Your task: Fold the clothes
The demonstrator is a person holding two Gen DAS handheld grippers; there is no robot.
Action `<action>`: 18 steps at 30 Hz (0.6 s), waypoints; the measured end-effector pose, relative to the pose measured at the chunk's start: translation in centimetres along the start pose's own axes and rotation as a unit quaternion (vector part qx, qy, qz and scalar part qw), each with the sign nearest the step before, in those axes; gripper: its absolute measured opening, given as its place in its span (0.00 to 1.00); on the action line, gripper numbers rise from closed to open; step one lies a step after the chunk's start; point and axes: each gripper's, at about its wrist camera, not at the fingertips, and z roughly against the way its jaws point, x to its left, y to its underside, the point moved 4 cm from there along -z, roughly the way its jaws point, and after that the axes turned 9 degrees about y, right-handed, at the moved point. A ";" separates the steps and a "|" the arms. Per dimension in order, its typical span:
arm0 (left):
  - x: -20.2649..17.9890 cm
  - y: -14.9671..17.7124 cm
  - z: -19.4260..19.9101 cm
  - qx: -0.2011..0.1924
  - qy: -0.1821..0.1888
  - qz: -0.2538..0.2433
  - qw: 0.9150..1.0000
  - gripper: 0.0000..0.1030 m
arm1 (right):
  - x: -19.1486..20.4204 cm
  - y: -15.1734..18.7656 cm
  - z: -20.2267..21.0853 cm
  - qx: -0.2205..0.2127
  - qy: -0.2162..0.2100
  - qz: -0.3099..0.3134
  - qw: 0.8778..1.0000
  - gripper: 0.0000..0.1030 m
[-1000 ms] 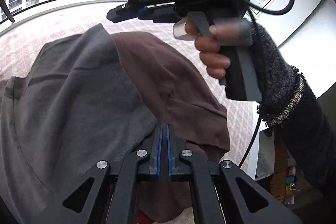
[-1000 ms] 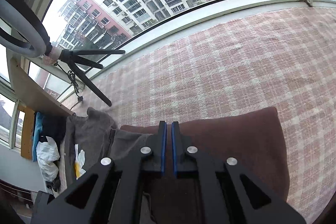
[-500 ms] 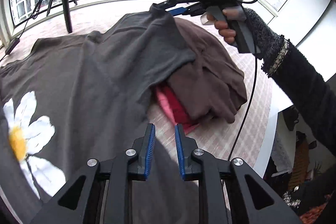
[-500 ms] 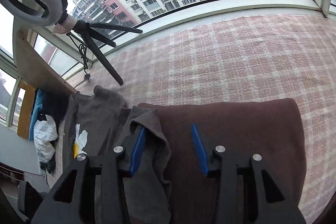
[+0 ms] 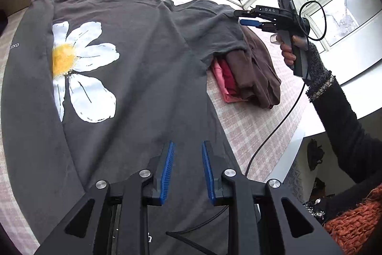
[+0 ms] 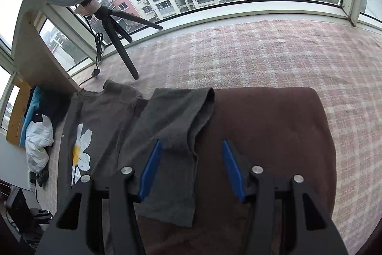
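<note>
While both grippers' jaws are opening (nothing pinched), grey T-shirt [image 5: 143, 78]'s sleeve drapes folded pile [image 5: 253, 73].

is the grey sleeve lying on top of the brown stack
Yes, the grey sleeve is draped over the left edge of the brown stack.

The T-shirt [image 5: 133, 87] lies spread on the checked cloth [image 6: 262, 51], one sleeve [image 6: 172, 135] draped over the folded stack [image 5: 250, 73] beside it, with the tripod [image 6: 117, 40] behind.
</note>
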 end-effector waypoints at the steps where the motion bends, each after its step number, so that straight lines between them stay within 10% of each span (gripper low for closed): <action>1: -0.1 0.1 -0.1 0.001 -0.004 -0.006 1.000 0.21 | 0.4 0.5 1.2 -0.012 -0.002 0.001 1.000 0.50; 8: -1.3 -5.4 -3.0 -0.002 -0.046 -0.070 0.996 0.25 | 6.0 10.7 5.8 -0.020 -0.083 0.007 0.996 0.43; 13: -0.8 -11.0 -6.2 0.000 -0.120 -0.120 0.985 0.26 | 10.8 18.7 1.3 0.047 -0.077 0.045 0.995 0.35; 18: 1.3 -13.5 -7.6 0.011 -0.157 -0.128 0.979 0.26 | 12.4 19.8 -1.7 0.048 -0.044 0.076 0.995 0.34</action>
